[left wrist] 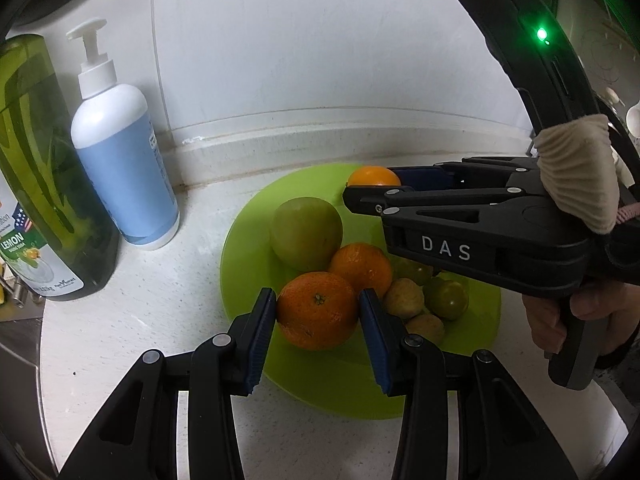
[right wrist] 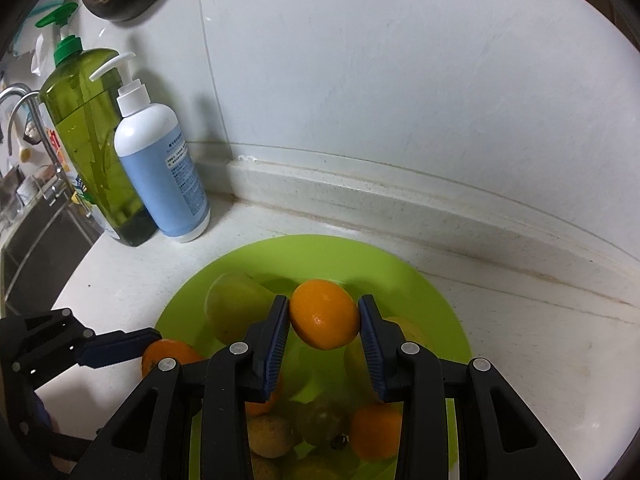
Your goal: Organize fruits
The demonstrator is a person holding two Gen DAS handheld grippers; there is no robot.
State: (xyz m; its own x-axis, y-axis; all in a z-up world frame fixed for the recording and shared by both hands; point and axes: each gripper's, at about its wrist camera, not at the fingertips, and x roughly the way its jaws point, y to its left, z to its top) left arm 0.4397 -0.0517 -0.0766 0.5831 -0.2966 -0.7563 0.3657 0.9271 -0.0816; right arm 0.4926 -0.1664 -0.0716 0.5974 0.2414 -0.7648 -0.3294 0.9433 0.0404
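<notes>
- My left gripper (left wrist: 318, 308) is clamped on a large orange (left wrist: 317, 311), its blue pads pressed against both sides of the fruit, which sits low at the near edge of the lime-green plate (left wrist: 248, 236).
- My right gripper (right wrist: 324, 314) grips a smaller, smooth orange (right wrist: 325, 314) between its pads, held above the plate (right wrist: 432, 292) near its far side.
- In the left wrist view my right gripper (left wrist: 362, 190) reaches in from the right, and my hand (left wrist: 560, 312) wraps its handle.
- On the plate lie a big green apple (left wrist: 306, 234), another orange (left wrist: 362, 264) touching the one I hold, two yellowish small fruits (left wrist: 404, 298) and a green round fruit (left wrist: 446, 298).
- The plate rests on a white speckled counter (left wrist: 132, 320) near the wall.
- To the left of the plate stand a white and blue pump bottle (left wrist: 124, 164) and, just beside it, a green dish-soap bottle (left wrist: 44, 184) labelled lemon.
- A sink tap (right wrist: 20, 104) shows at the far left in the right wrist view.
</notes>
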